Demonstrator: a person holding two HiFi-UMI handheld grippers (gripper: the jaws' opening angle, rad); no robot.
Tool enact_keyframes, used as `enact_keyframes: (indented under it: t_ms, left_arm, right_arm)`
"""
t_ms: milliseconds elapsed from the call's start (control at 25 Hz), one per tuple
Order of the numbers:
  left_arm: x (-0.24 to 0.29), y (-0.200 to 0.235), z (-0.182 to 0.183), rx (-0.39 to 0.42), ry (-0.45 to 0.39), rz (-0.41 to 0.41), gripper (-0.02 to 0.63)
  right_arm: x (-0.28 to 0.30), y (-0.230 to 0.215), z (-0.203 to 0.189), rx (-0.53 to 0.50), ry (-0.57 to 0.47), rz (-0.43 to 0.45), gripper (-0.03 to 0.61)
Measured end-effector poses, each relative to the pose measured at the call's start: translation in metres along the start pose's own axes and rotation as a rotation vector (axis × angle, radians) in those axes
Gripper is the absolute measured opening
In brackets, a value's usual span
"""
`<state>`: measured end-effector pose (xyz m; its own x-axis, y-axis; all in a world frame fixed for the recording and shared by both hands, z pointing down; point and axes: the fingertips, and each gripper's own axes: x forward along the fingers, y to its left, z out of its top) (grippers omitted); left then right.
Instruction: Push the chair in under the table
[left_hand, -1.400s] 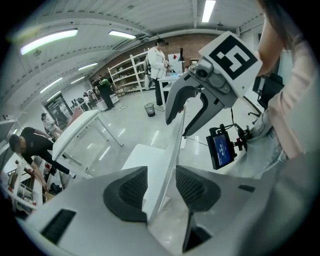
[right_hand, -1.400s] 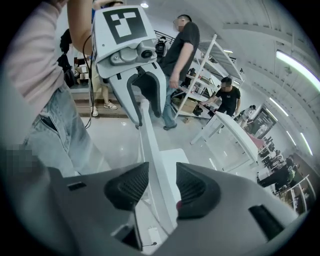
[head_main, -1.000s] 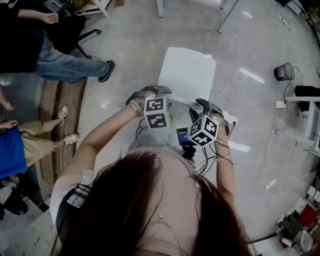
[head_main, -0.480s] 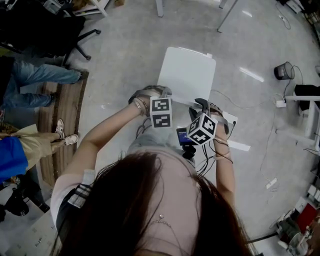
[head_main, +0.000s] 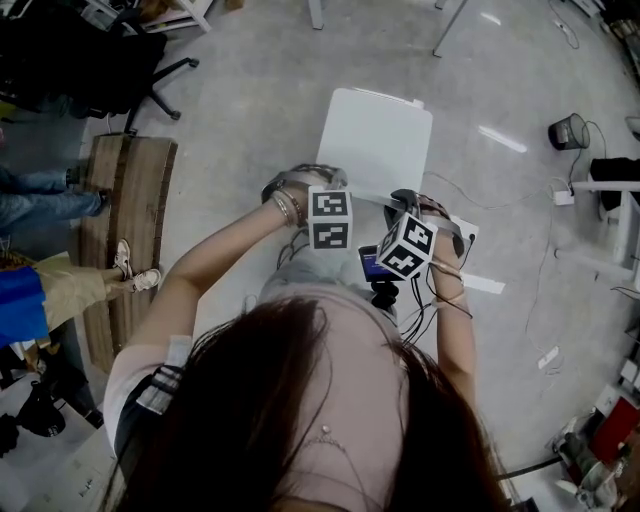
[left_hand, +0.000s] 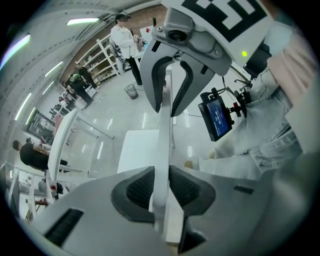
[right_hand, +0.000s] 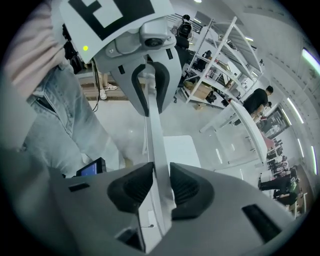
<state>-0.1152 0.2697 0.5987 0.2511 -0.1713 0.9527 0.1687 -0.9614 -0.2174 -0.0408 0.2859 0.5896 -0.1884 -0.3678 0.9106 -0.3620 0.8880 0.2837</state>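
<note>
Grey glossy floor all round, with shelving and bystanders out at the edges. Dead centre in the head view: white chair, seat pointing away toward a white surface on slim legs. Stands clear of it, not yet tucked under, with bare floor in between.

Left gripper aimed steeply down onto the top edge of the backrest. Fingers just closing in, now pressed against both faces of the white panel. Same on the right gripper: fingers just drawn together, clamped on that same backrest a little further along. Each visible from the other's camera, straddling the panel from above.

From the head view, two marker cubes side by side over the chair's back edge, arms reaching down to them. Bracelets on the left wrist. Small blue-lit screen at the person's waist, between the arms, cables trailing beside it.

Off to the left, a wooden bench with bystanders' legs next to it. Black office chair at top left. Dark bin far right, well apart from the action.
</note>
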Motion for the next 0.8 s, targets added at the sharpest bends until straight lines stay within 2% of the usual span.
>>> enact_keyframes:
  t_ms: [480, 800]
  left_arm:
    - [-0.0019, 0.0040, -0.0002, -0.009, -0.039, 0.008, 0.095]
    - [-0.0012, 0.0074, 0.0014, -0.018, -0.064, 0.016, 0.095]
  right_arm:
    - [0.0007, -0.0021, 0.0015, -0.024, 0.015, 0.007, 0.112]
    - [0.0017, -0.0062, 0.0002, -0.021, 0.040, -0.032, 0.114]
